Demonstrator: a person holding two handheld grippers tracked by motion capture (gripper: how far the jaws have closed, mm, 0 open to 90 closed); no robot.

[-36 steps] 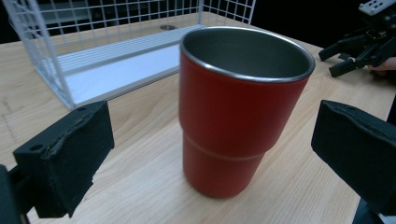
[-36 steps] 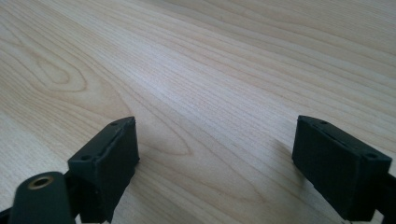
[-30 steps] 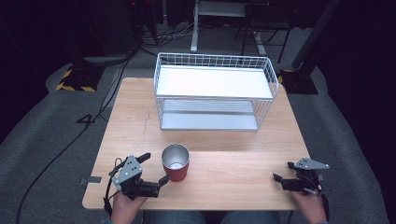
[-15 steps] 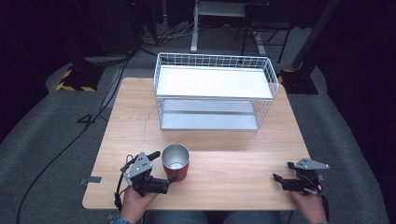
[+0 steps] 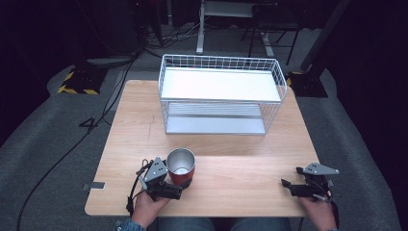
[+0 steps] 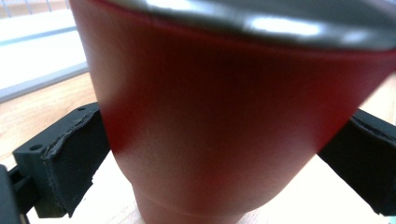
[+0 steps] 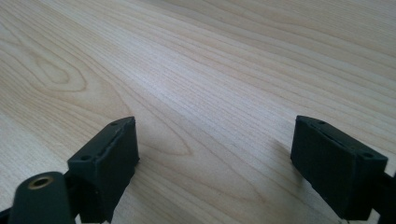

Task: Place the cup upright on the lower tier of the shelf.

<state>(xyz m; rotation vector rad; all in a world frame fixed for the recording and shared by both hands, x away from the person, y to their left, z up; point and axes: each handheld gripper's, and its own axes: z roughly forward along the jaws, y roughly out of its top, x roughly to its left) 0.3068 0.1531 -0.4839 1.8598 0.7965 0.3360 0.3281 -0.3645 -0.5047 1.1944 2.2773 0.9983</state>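
A red cup [image 5: 181,167] stands upright on the wooden tabletop [image 5: 240,178], in the lower left-centre of the high view, near the front edge. Its outside is a matte, even red, and it tapers downward to a narrower foot; the inside is bare silvery metal, and a bright metal rim rings the open mouth. In the left gripper view the cup [image 6: 224,126] takes up most of the frame, its red wall blurred by closeness, the grey rim running across the top and a small step showing where the foot begins at the bottom.

The left gripper [image 5: 179,188], held in a hand [image 5: 144,208] at the lower left of the high view, sits low on the tabletop just left of and in front of the cup. Its fingers [image 6: 65,163] stand apart, one on each side of the cup's lower body, at the left and right edges of the left gripper view. They lie close against the red wall, but the blur makes it hard to say whether they are touching it; they do not look pressed in.

The right gripper [image 5: 291,188] rests at the lower right of the high view, well apart from the cup, held by the other hand [image 5: 318,214]. In the right gripper view its fingers [image 7: 109,163] are spread wide, with bare wood grain between them.

At the top centre of the high view, a white wire basket [image 5: 221,65] stands on the far part of the tabletop, with a white panel lying in it and a grey shelf below.
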